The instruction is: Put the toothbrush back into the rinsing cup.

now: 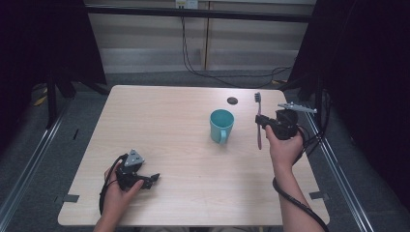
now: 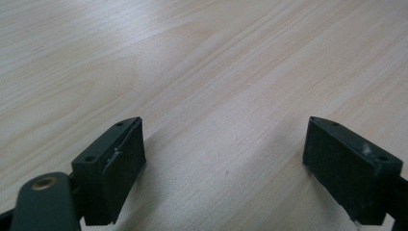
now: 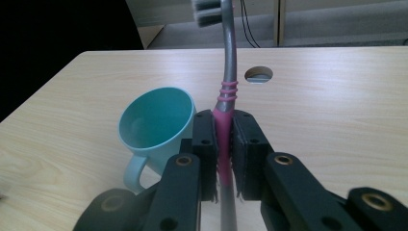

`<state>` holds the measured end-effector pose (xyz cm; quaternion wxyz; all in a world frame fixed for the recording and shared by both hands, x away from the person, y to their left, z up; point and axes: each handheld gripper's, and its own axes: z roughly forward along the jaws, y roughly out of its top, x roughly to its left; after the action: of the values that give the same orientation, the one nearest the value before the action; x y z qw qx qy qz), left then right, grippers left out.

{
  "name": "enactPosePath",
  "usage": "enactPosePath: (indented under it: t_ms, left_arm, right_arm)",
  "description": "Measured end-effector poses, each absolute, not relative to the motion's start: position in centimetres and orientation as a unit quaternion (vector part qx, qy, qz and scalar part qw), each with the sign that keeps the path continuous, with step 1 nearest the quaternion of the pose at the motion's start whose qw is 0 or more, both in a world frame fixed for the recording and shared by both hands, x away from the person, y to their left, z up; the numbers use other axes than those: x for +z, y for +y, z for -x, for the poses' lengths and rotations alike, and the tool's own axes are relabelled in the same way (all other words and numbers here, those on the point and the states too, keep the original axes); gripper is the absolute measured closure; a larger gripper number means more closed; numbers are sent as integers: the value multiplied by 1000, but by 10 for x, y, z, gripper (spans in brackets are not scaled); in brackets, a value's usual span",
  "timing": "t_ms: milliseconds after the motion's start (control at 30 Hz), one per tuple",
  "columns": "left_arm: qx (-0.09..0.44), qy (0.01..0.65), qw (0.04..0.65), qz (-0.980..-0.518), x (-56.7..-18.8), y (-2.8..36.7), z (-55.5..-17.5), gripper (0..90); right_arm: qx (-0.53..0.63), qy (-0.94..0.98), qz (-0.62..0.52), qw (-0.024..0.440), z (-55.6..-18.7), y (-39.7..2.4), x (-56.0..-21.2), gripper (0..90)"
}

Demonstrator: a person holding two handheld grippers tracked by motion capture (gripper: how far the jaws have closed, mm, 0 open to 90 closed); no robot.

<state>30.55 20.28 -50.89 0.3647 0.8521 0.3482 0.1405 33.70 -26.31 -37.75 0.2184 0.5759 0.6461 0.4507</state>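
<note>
A teal mug (image 1: 221, 125) stands upright and empty on the wooden table (image 1: 174, 121), right of its middle. Just to the mug's right, my right gripper (image 1: 261, 121) is shut on a pink and grey toothbrush (image 1: 258, 123), held above the table with its bristle head pointing away. In the right gripper view the pads clamp the toothbrush (image 3: 224, 120) at its pink grip, with the mug (image 3: 155, 125) to the left of the jaws. My left gripper (image 1: 153, 179) rests near the front left of the table, open, with bare wood between its fingers (image 2: 115, 168).
A small round hole (image 1: 232, 100) lies in the tabletop behind the mug. Black cables run across the floor beyond the table's far edge. A dark frame and curtains stand on both sides.
</note>
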Motion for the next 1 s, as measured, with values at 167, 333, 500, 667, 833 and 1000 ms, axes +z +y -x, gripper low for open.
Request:
enactPosePath:
  t_ms: [167,333,500,667,833,1000]
  left_arm:
    - [141,348,365,-852,-509,203,-305,144]
    - [140,348,365,-852,-509,203,-306,144]
    - [141,349,365,-852,-509,203,-305,144]
    - [141,348,365,-852,-509,203,-305,144]
    - [142,348,365,-852,-509,203,-306,144]
    - [142,348,365,-852,-509,203,-306,144]
  right_arm:
    - [461,640,-575,219,-338,-264,-376,819]
    - [474,631,-575,218,-341,-266,-373,819]
    - [483,629,-568,222,-344,-262,-371,819]
    - [486,630,-562,225,-347,-257,-370,819]
    - [491,631,-555,229,-350,-253,-369,819]
    - [497,628,-550,236,-352,-250,-366,819]
